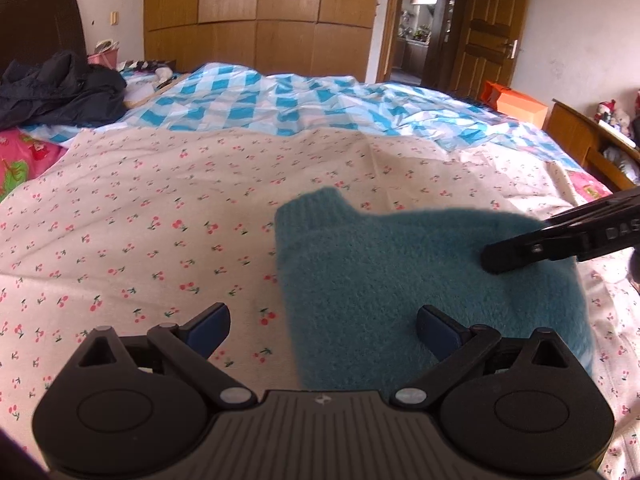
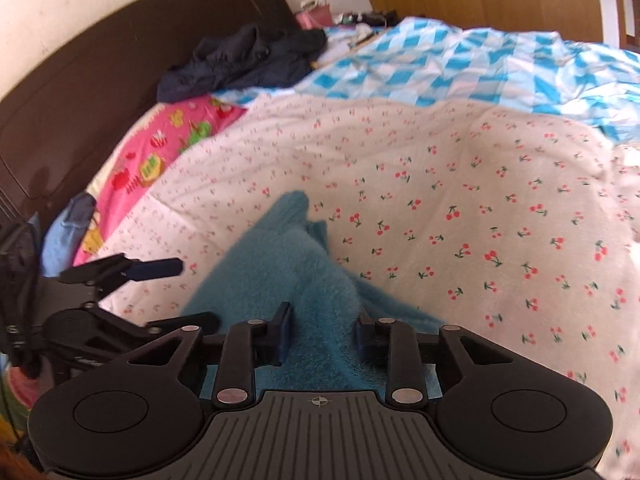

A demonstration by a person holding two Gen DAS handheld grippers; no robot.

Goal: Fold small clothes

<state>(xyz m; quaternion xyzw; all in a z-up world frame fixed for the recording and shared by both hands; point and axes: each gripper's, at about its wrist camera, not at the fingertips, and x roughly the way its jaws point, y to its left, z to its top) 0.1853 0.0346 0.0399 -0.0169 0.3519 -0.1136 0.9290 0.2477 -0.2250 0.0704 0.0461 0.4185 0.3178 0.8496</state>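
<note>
Seen from two gripper cameras over a wide bed [image 1: 224, 208], spread with a cream sheet printed with small red cherries.

Across the far half, toward 12 o'clock in the left wrist view, a blue-and-white checked quilt [image 1: 280, 100], rumpled. Behind it, a wooden wardrobe [image 1: 260, 12] and, at 1 o'clock, an open wooden door [image 1: 488, 28]. At 10 o'clock, a dark headboard [image 1: 40, 20] with a heap of dark clothing [image 1: 60, 88] on the bed below it. At the left edge, about 9 o'clock, a bright pink patterned cloth [image 1: 20, 156] peeking from under the cherry sheet.

Near the middle of the bed, a fuzzy teal sweater [image 1: 400, 276], small, lying on the cherry sheet, with a ribbed cuff or collar end pointing toward 11 o'clock in the left wrist view. In the right wrist view, the same sweater [image 2: 296, 280] bunched into a raised ridge running up toward 12 o'clock.

At 6 o'clock in the left wrist view, the left gripper [image 1: 323, 326], jaws spread wide, one blue-padded finger over the bare sheet and the other over the sweater, nothing pinched between them. In the right wrist view, seen again at 8 o'clock [image 2: 188, 292], fingers apart, beside the sweater's edge.

At 6 o'clock in the right wrist view, the right gripper [image 2: 322, 334], jaws partly closed on either side of the sweater's raised fold, pinching it. In the left wrist view, its black finger [image 1: 532, 250] reaching in from 3 o'clock onto the sweater's far corner.
</note>
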